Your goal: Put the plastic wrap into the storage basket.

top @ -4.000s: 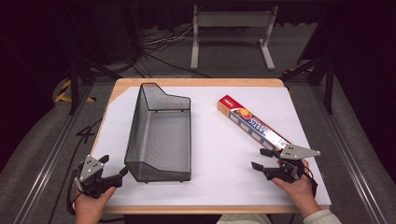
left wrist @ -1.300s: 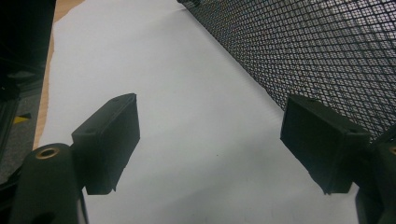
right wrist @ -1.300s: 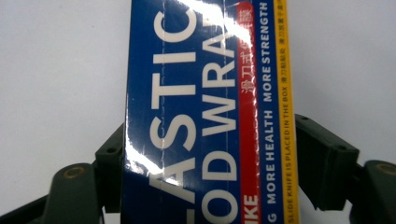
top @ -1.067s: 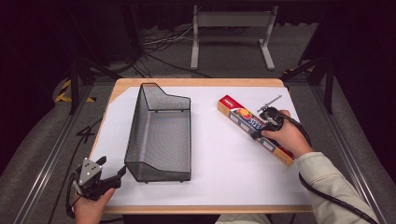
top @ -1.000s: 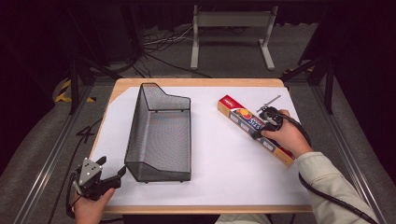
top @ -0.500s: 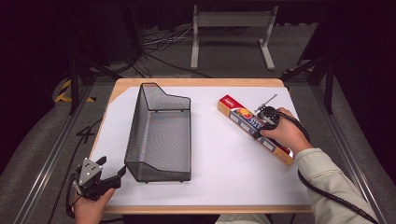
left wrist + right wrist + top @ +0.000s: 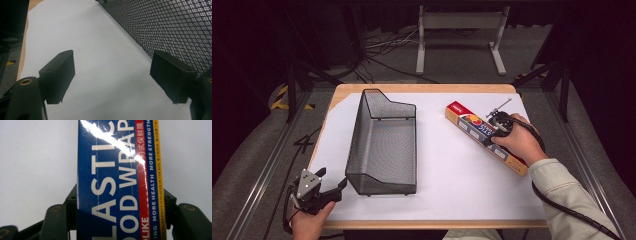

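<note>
A long plastic wrap box (image 7: 484,136), blue, red and orange, lies slantwise on the white table cover at the right. My right gripper (image 7: 496,135) points down onto its middle, and its jaws have just been closing. In the right gripper view both jaws press the long sides of the plastic wrap box (image 7: 120,182). A black wire-mesh basket (image 7: 384,142) stands left of centre. My left gripper (image 7: 332,191) rests at the table's front left corner, open, beside the basket's near end. In the left gripper view its jaws stand wide apart over bare cover, the mesh basket (image 7: 170,27) at the right.
The white cover (image 7: 452,175) spans most of the wooden table (image 7: 427,88). A black cable (image 7: 572,210) trails from the right gripper along the person's sleeve. Metal rails run down both sides of the table, with a stand and cables on the floor beyond.
Four seconds ago the right gripper was at the front right of the table; it now sits on the box. Over the last second it settled slightly onto the box. The left gripper stayed put.
</note>
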`<action>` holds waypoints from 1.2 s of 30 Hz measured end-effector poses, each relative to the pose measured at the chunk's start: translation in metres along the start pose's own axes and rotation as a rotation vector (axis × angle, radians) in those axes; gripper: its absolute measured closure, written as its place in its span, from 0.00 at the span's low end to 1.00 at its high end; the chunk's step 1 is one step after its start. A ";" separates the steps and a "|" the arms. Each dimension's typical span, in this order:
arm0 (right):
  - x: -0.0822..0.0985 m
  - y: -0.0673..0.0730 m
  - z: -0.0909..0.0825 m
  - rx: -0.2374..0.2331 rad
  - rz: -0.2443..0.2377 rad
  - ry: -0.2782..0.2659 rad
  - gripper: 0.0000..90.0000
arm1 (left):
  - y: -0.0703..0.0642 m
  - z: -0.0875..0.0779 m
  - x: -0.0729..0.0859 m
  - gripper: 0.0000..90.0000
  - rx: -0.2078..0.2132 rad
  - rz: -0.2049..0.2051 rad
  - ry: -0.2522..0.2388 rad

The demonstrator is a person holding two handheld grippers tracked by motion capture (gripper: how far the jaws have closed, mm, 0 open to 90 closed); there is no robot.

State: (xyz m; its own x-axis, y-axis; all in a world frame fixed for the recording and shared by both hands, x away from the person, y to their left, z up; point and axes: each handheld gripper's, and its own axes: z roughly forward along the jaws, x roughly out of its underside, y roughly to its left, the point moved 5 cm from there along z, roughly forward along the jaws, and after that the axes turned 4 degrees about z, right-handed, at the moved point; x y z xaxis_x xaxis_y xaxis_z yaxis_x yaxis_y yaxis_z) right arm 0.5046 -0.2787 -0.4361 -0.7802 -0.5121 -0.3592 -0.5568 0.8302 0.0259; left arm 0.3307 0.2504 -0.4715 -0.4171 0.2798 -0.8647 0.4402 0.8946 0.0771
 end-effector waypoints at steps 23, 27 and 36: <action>-0.017 0.028 -0.070 0.001 0.145 -0.059 0.45 | 0.004 -0.003 0.001 0.23 -0.012 -0.018 -0.002; -0.020 0.033 -0.082 0.022 0.140 -0.076 0.45 | 0.003 -0.003 0.001 0.23 -0.014 -0.009 0.001; -0.023 0.046 -0.103 0.025 0.182 -0.097 0.45 | 0.003 -0.003 0.000 0.23 -0.017 -0.008 -0.001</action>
State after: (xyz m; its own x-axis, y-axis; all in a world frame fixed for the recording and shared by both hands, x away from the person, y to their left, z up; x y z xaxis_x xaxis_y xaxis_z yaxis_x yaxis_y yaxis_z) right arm 0.4673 -0.2513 -0.3305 -0.8357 -0.3306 -0.4386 -0.4010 0.9129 0.0759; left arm 0.3293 0.2540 -0.4698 -0.4195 0.2726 -0.8658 0.4232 0.9026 0.0791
